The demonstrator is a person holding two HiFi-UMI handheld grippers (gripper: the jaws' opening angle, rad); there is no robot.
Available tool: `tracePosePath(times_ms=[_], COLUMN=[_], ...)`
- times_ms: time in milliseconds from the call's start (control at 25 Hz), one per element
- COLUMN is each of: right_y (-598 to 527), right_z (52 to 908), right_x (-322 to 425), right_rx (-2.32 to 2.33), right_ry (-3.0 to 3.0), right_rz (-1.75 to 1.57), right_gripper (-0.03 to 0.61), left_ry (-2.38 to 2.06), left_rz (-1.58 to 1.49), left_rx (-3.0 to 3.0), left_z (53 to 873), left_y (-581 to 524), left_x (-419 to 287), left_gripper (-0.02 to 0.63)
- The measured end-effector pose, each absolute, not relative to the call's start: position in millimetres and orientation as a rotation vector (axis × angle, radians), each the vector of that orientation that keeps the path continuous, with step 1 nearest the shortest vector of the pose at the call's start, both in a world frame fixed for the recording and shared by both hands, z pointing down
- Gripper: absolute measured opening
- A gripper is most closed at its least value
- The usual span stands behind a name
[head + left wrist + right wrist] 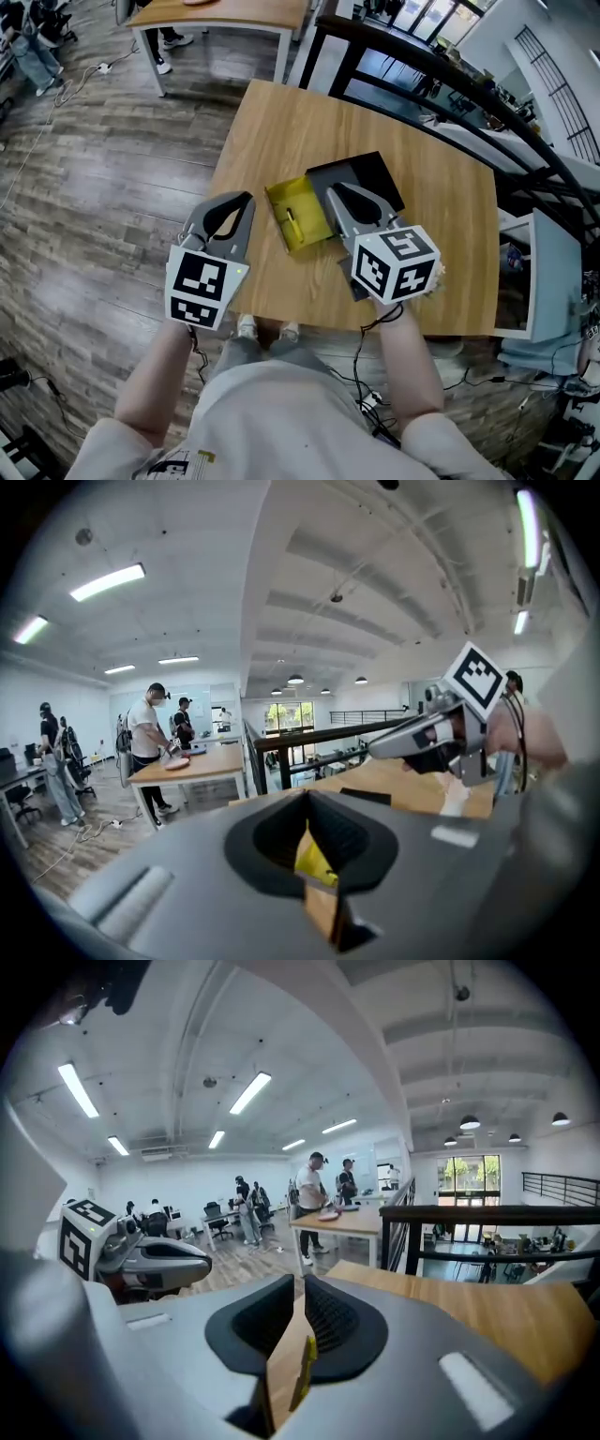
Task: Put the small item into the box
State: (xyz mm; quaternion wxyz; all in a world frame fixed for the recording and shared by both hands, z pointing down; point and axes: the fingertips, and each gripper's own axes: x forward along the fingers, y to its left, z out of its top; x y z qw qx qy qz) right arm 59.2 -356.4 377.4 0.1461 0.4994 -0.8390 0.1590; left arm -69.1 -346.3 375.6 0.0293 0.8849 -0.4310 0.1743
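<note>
Because neither tool has anything to carry at this point, the left claw (246, 200) floats above the worktop (281, 122) on the near left. Its jaws are drawn together to a thin slit and empty; its own view shows only wood and a scrap of yellow through that slit. It hangs just beside the box rather than over it, which leaves the opening unobstructed. The yellow box (317, 234) sits open near the middle of the worktop with its mouth facing up, so anything dropped in settles on the floor of it. A slim sliver lying lengthwise inside looks to be the small item (291, 223), though it is too small to identify with confidence; if so, the placing is likely done. A flat black board (370, 176) lies touching the box's far right side, possibly its lid, set aside so the box stays open. The right claw (332, 190) hovers over the box's right edge and that board, jaws likewise closed on nothing, tilted forward along the worktop as if free of the load.
</note>
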Motion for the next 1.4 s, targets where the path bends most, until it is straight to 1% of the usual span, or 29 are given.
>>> tracePosePath(times_ms=[120,280,360,400,440,520,720,920,1040,1400], right_y=[-337,-311,-296,-289,-283,-272,-253,-230,-219,-211], right_z=[340,301,289,285,282,277,267,255,256,263], right_x=[67,77,80,81,82,83,88,86,82,83], right_rx=[1.49,1.566,1.597,1.6,1.596,1.586,1.602,1.646,1.641,1.645], right_ry=[-2.47,-2.524,-2.546,-2.559,-2.577,-2.603,-2.591,-2.501,-2.475,-2.5], right_rz=[0.382,0.313,0.328,0.351,0.377,0.397,0.333,0.096,0.036,0.063], right_gripper=[0.026,0.026,0.024,0.006,0.002,0.002,0.002,0.0,0.002,0.0], left_ry=[-1.354,-1.397,-1.375,-1.351,-1.325,-1.289,-1.295,-1.315,-1.316,-1.292], left_rz=[0.475,0.43,0.393,0.364,0.334,0.302,0.314,0.271,0.306,0.332], left_rx=[2.777,2.857,2.875,2.873,2.866,2.857,2.895,2.911,2.905,2.871], left_z=[346,312,299,293,288,281,275,271,276,286], left_y=[-334,-316,-306,-301,-296,-286,-275,-262,-256,-244], left_x=[-68,-64,-62,-60,-57,-52,-43,-41,-40,-39], left_gripper=[0.003,0.003,0.003,0.003,0.003,0.003,0.003,0.003,0.003,0.003])
